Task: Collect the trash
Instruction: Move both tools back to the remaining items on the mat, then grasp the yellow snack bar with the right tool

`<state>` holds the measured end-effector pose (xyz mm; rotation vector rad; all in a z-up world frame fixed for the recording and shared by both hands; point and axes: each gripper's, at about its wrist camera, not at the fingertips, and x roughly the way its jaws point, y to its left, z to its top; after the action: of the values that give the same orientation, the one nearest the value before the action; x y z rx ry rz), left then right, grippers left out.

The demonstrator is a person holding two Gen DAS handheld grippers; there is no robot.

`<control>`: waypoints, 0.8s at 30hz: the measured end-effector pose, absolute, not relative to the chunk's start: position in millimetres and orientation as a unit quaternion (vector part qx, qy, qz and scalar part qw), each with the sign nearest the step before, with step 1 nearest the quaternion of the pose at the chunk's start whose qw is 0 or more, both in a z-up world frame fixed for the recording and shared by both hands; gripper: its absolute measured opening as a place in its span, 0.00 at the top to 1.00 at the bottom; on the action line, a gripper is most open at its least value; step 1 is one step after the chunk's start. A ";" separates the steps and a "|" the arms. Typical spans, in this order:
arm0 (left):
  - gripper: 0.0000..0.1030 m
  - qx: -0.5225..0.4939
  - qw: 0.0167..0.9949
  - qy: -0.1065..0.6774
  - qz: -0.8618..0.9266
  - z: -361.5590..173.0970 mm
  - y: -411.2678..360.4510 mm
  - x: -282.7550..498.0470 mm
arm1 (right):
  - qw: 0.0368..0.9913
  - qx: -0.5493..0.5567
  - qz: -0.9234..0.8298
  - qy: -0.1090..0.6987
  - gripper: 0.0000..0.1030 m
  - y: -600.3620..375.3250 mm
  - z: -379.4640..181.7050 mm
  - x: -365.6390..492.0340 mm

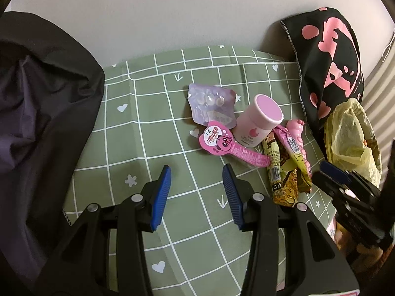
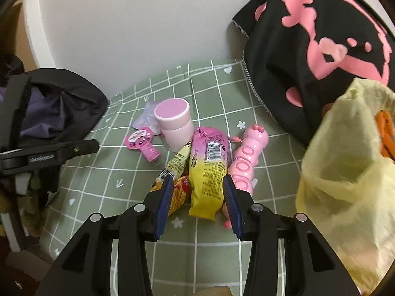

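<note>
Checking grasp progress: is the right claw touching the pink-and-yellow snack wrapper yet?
Cannot tell. In the right wrist view the right claw stands open astride the pink-and-yellow snack wrapper, but neither contact nor a gap shows plainly.

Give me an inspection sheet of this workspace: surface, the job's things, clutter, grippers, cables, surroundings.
Surface: green checked cloth with white hearts and stars, creased.
Job's things: purple pouch, pink lollipop wrapper, pink-and-yellow snack wrapper, thin yellow wrapper and orange wrapper lie bunched together; yellow plastic bag stands open at the right.
Clutter: pink jar, lidded and tilted; pink caterpillar toy beside the wrappers.
Grippers: left hand-held gripper open over bare cloth; right hand-held gripper open, straddling the snack wrapper's end, contact unclear.
Cables: nothing seen.
Surroundings: white wall; dark jacket at left; black-and-pink fabric at right.
</note>
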<state>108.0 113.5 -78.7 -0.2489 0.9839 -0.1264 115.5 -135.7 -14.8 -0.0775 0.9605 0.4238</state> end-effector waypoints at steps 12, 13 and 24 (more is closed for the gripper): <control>0.59 -0.107 0.860 0.488 -0.098 -89.4 105.9 148.6 | 0.847 -0.028 0.191 0.495 0.64 -131.8 -50.7 150.5; 0.59 -0.103 0.858 0.492 -0.099 -92.0 104.9 154.7 | 0.846 -0.030 0.192 0.497 0.68 -131.5 -51.3 150.2; 0.59 -0.096 0.851 0.506 -0.105 -104.6 83.7 188.1 | 0.850 -0.030 0.165 0.500 0.74 -147.1 -35.5 133.7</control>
<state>188.1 83.7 -104.6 -0.2016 1.0658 -0.2218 133.7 -147.1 -35.5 -0.0633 1.0534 0.3486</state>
